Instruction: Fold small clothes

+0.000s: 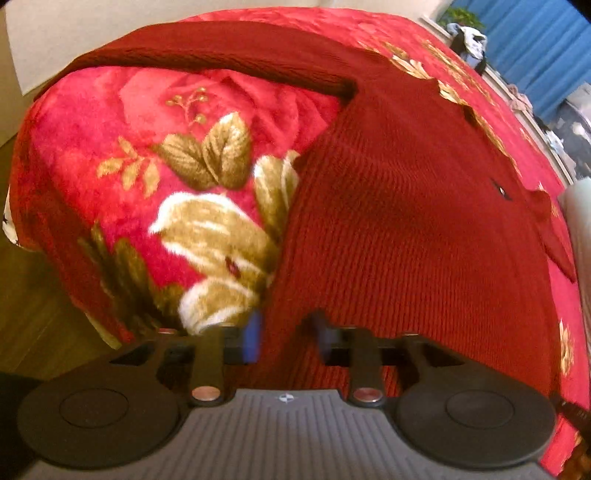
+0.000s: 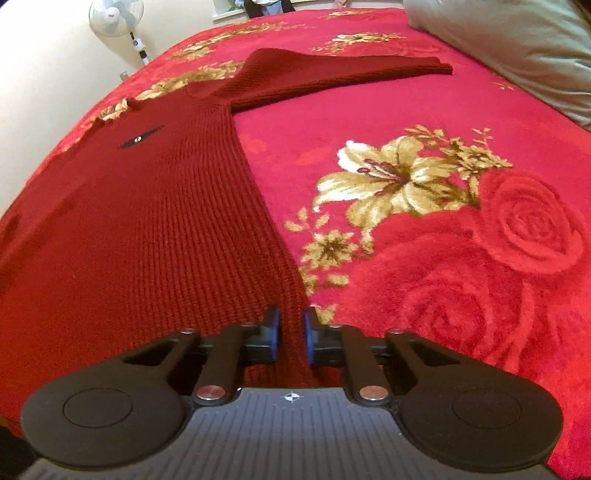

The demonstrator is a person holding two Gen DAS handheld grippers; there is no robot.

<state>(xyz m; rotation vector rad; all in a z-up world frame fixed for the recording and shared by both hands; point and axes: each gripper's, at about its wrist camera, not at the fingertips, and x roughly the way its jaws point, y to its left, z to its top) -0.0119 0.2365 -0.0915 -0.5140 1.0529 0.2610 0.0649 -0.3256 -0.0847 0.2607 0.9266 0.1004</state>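
Observation:
A dark red knitted sweater [image 1: 406, 221] [image 2: 147, 240] lies spread flat on a red flowered blanket [image 1: 129, 110] [image 2: 443, 258]. One sleeve [image 1: 221, 51] stretches out to the left in the left wrist view, the other sleeve [image 2: 332, 70] to the right in the right wrist view. My left gripper [image 1: 286, 336] sits at the near left corner of the hem, its blue pads closed on the knit. At the near right edge of the hem, my right gripper [image 2: 291, 332] pinches the side seam between its pads. A small dark mark [image 2: 138, 139] shows on the chest.
The blanket drops off at the bed's edge on the left, with wooden floor [image 1: 29, 314] below. A pale pillow [image 2: 517, 48] lies at the far right. A white fan [image 2: 116, 16] stands by the wall, and blue curtains [image 1: 535, 55] hang beyond the bed.

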